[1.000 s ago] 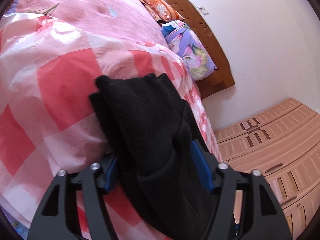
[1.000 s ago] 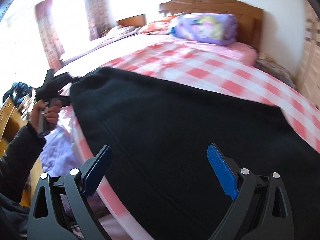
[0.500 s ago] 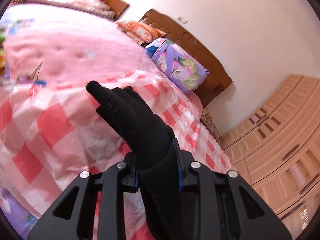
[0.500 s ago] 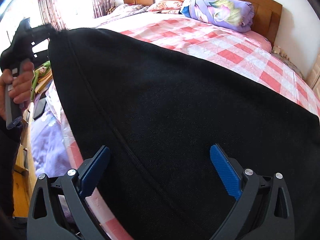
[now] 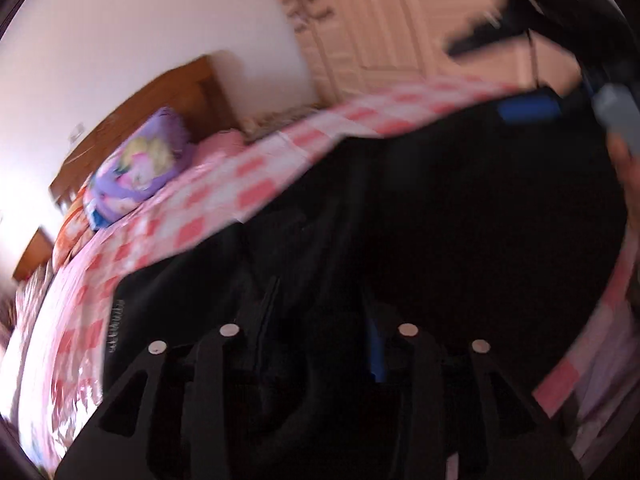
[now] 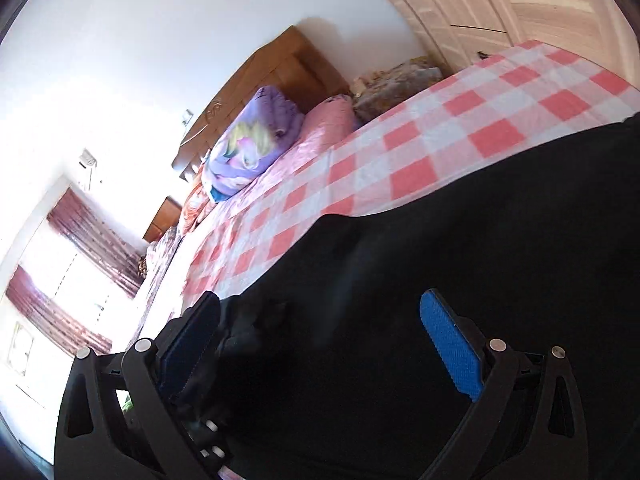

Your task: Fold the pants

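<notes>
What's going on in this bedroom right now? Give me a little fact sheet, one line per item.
Setting: bed with a pink checked sheet, wooden headboard, pale wardrobe.
Garment: black pants, spread across the near part of the bed.
Left hand-held gripper: fingers close together, clamped on a bunch of the pants; view blurred.
Right hand-held gripper: jaws wide apart, pants fabric lying between them, not pinched.
Bedding: purple flowered rolled quilt by the headboard.
Window: dark red curtains, bright light.
</notes>
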A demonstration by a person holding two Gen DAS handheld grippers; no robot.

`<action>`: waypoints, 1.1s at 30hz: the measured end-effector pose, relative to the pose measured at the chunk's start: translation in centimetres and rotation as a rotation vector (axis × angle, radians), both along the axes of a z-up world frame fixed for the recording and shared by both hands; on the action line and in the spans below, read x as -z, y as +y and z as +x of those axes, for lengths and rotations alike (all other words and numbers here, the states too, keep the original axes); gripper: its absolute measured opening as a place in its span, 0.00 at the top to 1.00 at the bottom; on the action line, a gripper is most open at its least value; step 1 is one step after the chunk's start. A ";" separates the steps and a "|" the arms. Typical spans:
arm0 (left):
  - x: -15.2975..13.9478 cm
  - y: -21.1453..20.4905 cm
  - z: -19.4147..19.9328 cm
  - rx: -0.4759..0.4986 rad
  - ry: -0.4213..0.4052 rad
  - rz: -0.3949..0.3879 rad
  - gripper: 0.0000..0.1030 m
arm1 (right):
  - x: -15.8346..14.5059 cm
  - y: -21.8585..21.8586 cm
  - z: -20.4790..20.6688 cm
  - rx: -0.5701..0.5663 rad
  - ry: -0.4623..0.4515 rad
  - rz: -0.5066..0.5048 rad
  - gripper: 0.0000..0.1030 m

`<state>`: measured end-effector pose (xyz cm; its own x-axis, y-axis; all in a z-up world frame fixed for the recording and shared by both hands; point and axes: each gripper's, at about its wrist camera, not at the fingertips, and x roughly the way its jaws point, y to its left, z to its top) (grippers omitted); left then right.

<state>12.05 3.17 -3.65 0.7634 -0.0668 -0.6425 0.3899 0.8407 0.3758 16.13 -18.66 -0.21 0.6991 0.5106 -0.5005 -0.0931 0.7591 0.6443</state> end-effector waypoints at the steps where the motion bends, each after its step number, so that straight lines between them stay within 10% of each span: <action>1: 1.0 -0.9 -1.0 0.015 -0.045 0.067 0.43 | 0.2 -0.5 -0.2 -0.006 0.003 0.004 0.06; 3: 0.7 -0.6 -2.9 0.050 -0.100 0.083 0.32 | 0.5 -0.5 -0.5 -0.026 0.005 0.011 0.06; 10: -5.2 11.9 -6.2 -0.168 -0.127 -0.345 0.16 | 0.0 6.7 -1.0 -0.311 -0.088 -0.073 0.11; 14: -3.6 17.0 -5.9 -0.383 -0.111 -0.354 0.17 | 0.5 12.6 -1.6 -0.491 -0.087 -0.167 0.26; 26: 0.7 18.4 -6.3 -0.405 -0.072 -0.313 0.15 | 3.0 15.5 1.7 -0.523 0.104 -0.072 0.43; 30: 0.8 17.9 -6.6 -0.396 -0.088 -0.265 0.15 | 3.7 14.7 2.2 -0.458 0.129 -0.061 0.81; 33: 0.8 17.9 -6.9 -0.394 -0.096 -0.259 0.15 | 3.4 13.9 1.9 -0.433 0.109 0.000 0.90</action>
